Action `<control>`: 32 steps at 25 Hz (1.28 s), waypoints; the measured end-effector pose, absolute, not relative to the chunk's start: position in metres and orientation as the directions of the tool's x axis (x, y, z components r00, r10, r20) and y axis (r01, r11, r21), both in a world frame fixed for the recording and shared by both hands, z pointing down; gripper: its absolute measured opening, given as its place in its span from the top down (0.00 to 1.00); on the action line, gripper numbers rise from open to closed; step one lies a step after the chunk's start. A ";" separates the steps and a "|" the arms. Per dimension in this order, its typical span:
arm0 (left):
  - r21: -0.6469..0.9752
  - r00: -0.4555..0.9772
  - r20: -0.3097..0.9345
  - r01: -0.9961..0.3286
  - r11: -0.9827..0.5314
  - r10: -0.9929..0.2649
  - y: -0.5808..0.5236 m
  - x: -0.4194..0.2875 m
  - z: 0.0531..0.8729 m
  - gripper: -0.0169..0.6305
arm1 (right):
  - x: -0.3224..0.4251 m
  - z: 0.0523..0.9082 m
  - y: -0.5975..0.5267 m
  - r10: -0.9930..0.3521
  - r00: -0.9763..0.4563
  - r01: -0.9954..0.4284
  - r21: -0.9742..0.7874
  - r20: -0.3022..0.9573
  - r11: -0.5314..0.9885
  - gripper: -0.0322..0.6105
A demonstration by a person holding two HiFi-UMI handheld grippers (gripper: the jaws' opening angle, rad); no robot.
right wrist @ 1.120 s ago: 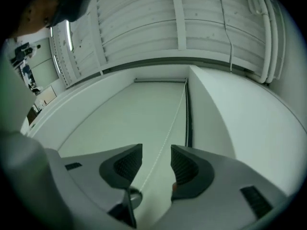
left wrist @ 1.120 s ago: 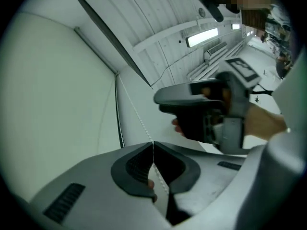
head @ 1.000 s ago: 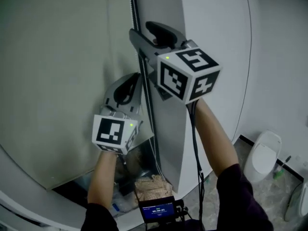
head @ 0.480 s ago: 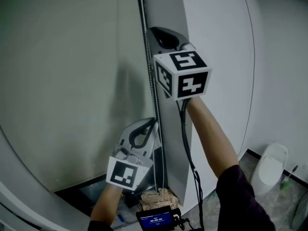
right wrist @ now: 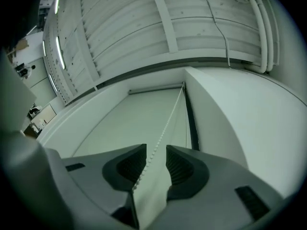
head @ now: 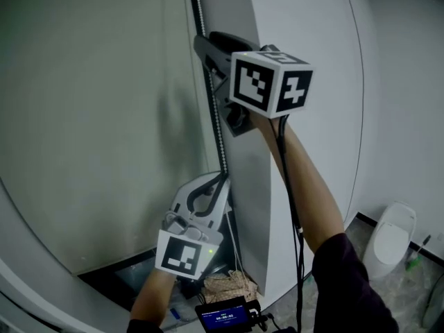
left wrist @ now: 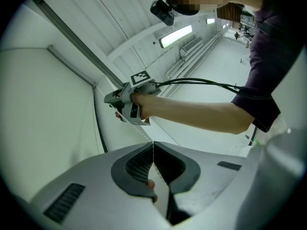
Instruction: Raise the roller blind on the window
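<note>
At the window, the pale grey-green fabric roller blind hangs down over most of the opening, with only a dark strip of glass showing under its bottom edge. Just beside its right edge a thin white bead chain runs top to bottom, close to a light grey wall pillar.

The left gripper is low on the chain, its jaws pressed together on the beads – the chain comes out at their tips. The right gripper is higher up on the same chain. Its jaws have just been opening and stand apart, and the chain passes between them, nearer one pad and unclamped. A white toilet stands on the floor, well apart to the right.
</note>
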State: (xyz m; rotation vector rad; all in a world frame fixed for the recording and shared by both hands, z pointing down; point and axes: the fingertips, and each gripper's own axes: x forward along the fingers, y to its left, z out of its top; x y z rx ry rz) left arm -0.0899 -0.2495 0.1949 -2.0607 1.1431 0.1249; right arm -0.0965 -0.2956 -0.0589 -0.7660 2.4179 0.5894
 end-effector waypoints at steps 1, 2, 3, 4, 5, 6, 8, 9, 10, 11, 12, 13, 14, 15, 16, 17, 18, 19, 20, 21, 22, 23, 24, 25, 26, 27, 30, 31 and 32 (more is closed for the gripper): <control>-0.571 0.595 -0.421 -0.760 -0.310 -0.685 -0.248 -0.087 0.194 0.95 | -0.098 -0.058 -0.298 -0.406 -0.698 -0.630 0.235 -0.590 0.740 0.77; -0.566 0.594 -0.422 -0.763 -0.313 -0.685 -0.247 -0.086 0.194 0.95 | -0.098 -0.057 -0.298 -0.417 -0.694 -0.636 0.228 -0.587 0.737 0.81; -0.558 0.593 -0.423 -0.766 -0.319 -0.685 -0.246 -0.087 0.194 0.95 | -0.098 -0.057 -0.297 -0.423 -0.687 -0.643 0.223 -0.591 0.733 0.88; -0.550 0.591 -0.423 -0.770 -0.324 -0.687 -0.245 -0.090 0.194 0.95 | -0.097 -0.057 -0.294 -0.424 -0.679 -0.649 0.220 -0.599 0.728 0.91; -0.543 0.588 -0.422 -0.774 -0.327 -0.691 -0.244 -0.093 0.194 0.95 | -0.095 -0.057 -0.291 -0.425 -0.669 -0.658 0.221 -0.609 0.720 0.92; -0.535 0.583 -0.420 -0.778 -0.329 -0.695 -0.244 -0.097 0.193 0.95 | -0.093 -0.058 -0.289 -0.429 -0.656 -0.673 0.225 -0.621 0.704 0.92; -0.508 0.574 -0.413 -0.790 -0.343 -0.707 -0.245 -0.107 0.189 0.95 | -0.088 -0.058 -0.291 -0.449 -0.625 -0.717 0.243 -0.638 0.653 0.92; -0.491 0.571 -0.415 -0.796 -0.355 -0.708 -0.246 -0.114 0.184 0.95 | -0.087 -0.057 -0.292 -0.459 -0.615 -0.735 0.255 -0.641 0.628 0.92; -0.474 0.572 -0.429 -0.801 -0.365 -0.699 -0.248 -0.120 0.174 0.95 | -0.087 -0.053 -0.294 -0.466 -0.611 -0.746 0.269 -0.640 0.609 0.92; -0.460 0.576 -0.455 -0.805 -0.375 -0.679 -0.249 -0.125 0.161 0.95 | -0.085 -0.048 -0.295 -0.473 -0.611 -0.754 0.285 -0.635 0.592 0.92; -0.448 0.583 -0.485 -0.806 -0.388 -0.652 -0.251 -0.126 0.143 0.94 | -0.080 -0.042 -0.298 -0.480 -0.612 -0.761 0.305 -0.628 0.572 0.92; -0.431 0.588 -0.507 -0.806 -0.406 -0.630 -0.254 -0.122 0.121 0.94 | -0.070 -0.040 -0.302 -0.487 -0.613 -0.768 0.323 -0.622 0.553 0.92; -0.412 0.592 -0.517 -0.805 -0.426 -0.619 -0.258 -0.113 0.092 0.92 | -0.054 -0.043 -0.307 -0.493 -0.613 -0.772 0.335 -0.617 0.541 0.92; -0.393 0.593 -0.519 -0.805 -0.444 -0.615 -0.264 -0.100 0.058 0.88 | -0.037 -0.050 -0.313 -0.496 -0.613 -0.774 0.340 -0.615 0.534 0.92; -0.380 0.595 -0.516 -0.804 -0.458 -0.616 -0.270 -0.089 0.023 0.86 | -0.023 -0.058 -0.318 -0.497 -0.614 -0.774 0.344 -0.613 0.531 0.92; -0.372 0.597 -0.511 -0.802 -0.467 -0.619 -0.275 -0.080 -0.004 0.84 | -0.014 -0.060 -0.320 -0.497 -0.616 -0.774 0.351 -0.611 0.527 0.92; -0.370 0.601 -0.504 -0.799 -0.473 -0.621 -0.281 -0.076 -0.021 0.83 | -0.014 -0.052 -0.318 -0.495 -0.621 -0.771 0.364 -0.607 0.522 0.92; -0.371 0.607 -0.495 -0.795 -0.480 -0.622 -0.285 -0.075 -0.028 0.82 | -0.019 -0.036 -0.314 -0.491 -0.630 -0.767 0.381 -0.602 0.516 0.92; -0.371 0.615 -0.485 -0.789 -0.491 -0.622 -0.288 -0.076 -0.028 0.80 | -0.029 -0.014 -0.306 -0.485 -0.640 -0.760 0.402 -0.595 0.510 0.92; -0.366 0.624 -0.475 -0.781 -0.506 -0.620 -0.291 -0.077 -0.026 0.79 | -0.040 0.010 -0.296 -0.479 -0.654 -0.751 0.423 -0.586 0.507 0.92; -0.357 0.635 -0.465 -0.772 -0.526 -0.617 -0.295 -0.078 -0.023 0.77 | -0.052 0.035 -0.288 -0.476 -0.669 -0.739 0.442 -0.571 0.508 0.92; -0.343 0.646 -0.456 -0.763 -0.549 -0.612 -0.300 -0.080 -0.020 0.76 | -0.062 0.059 -0.282 -0.475 -0.683 -0.727 0.454 -0.554 0.515 0.92; -0.323 0.655 -0.451 -0.753 -0.573 -0.607 -0.306 -0.081 -0.018 0.76 | -0.070 0.082 -0.279 -0.477 -0.694 -0.717 0.459 -0.540 0.525 0.92; -0.298 0.662 -0.450 -0.744 -0.597 -0.600 -0.311 -0.083 -0.015 0.76 | -0.076 0.103 -0.277 -0.480 -0.700 -0.711 0.457 -0.528 0.535 0.92; -0.276 0.666 -0.454 -0.737 -0.617 -0.592 -0.315 -0.084 -0.014 0.76 | -0.079 0.122 -0.277 -0.485 -0.703 -0.708 0.450 -0.521 0.544 0.92; -0.262 0.666 -0.463 -0.733 -0.628 -0.585 -0.316 -0.086 -0.013 0.76 | -0.080 0.139 -0.278 -0.491 -0.702 -0.709 0.439 -0.516 0.552 0.92; -0.265 0.653 -0.487 -0.743 -0.614 -0.580 -0.313 -0.088 -0.015 0.76 | -0.076 0.174 -0.279 -0.509 -0.699 -0.712 0.416 -0.503 0.566 0.92; -0.273 0.652 -0.483 -0.747 -0.607 -0.585 -0.313 -0.087 -0.015 0.76 | -0.076 0.180 -0.277 -0.510 -0.699 -0.712 0.419 -0.502 0.564 0.92; -0.280 0.654 -0.472 -0.747 -0.603 -0.591 -0.315 -0.085 -0.015 0.76 | -0.076 0.183 -0.275 -0.509 -0.698 -0.713 0.425 -0.504 0.557 0.92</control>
